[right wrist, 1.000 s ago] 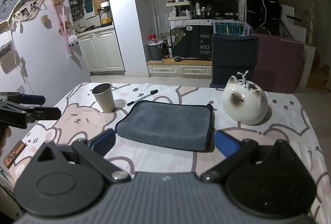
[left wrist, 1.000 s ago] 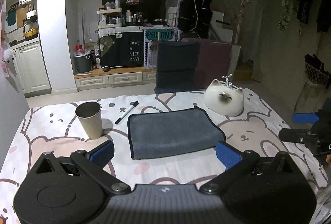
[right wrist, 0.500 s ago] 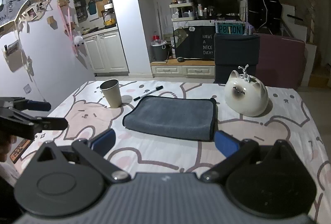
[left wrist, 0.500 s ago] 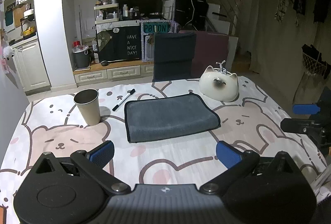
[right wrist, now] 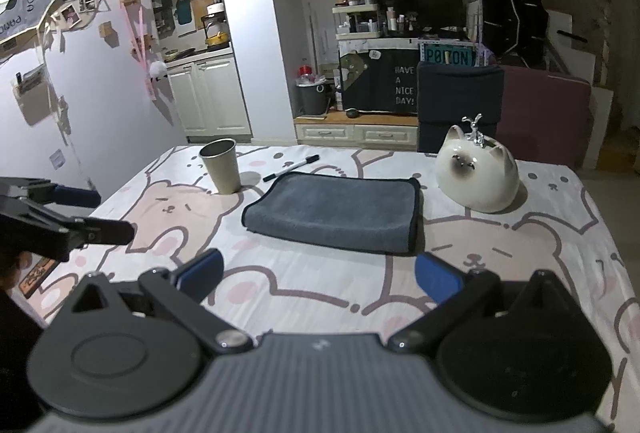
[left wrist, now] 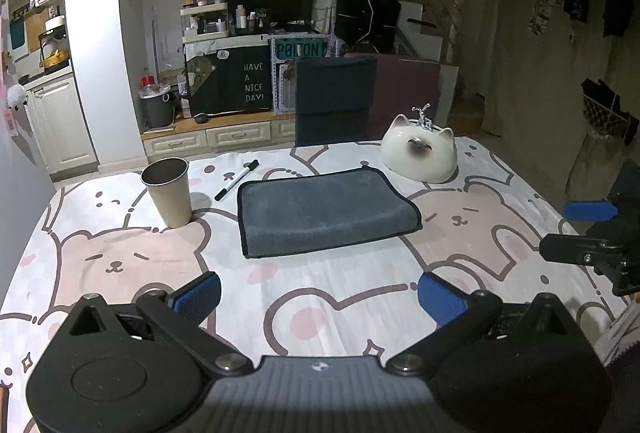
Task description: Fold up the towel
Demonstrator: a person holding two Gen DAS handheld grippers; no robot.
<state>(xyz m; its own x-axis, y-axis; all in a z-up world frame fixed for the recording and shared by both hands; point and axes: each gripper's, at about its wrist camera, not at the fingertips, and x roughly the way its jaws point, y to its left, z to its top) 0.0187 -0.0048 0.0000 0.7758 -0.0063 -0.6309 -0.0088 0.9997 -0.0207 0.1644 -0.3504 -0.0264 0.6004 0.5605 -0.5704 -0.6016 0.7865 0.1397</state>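
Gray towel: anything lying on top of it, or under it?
Nothing lies on the gray towel; it sits folded on the bear-print tablecloth. Whatever might be beneath or between its layers is covered.

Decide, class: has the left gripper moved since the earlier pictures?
Yes. The left gripper has backed away from the towel: more tablecloth now shows between its fingertips and the towel's near edge.

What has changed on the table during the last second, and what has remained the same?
Both grippers, the left gripper and the right gripper, drew back from the folded grey towel, open and holding nothing. The towel, metal cup, black marker and white ceramic cat stayed in place.
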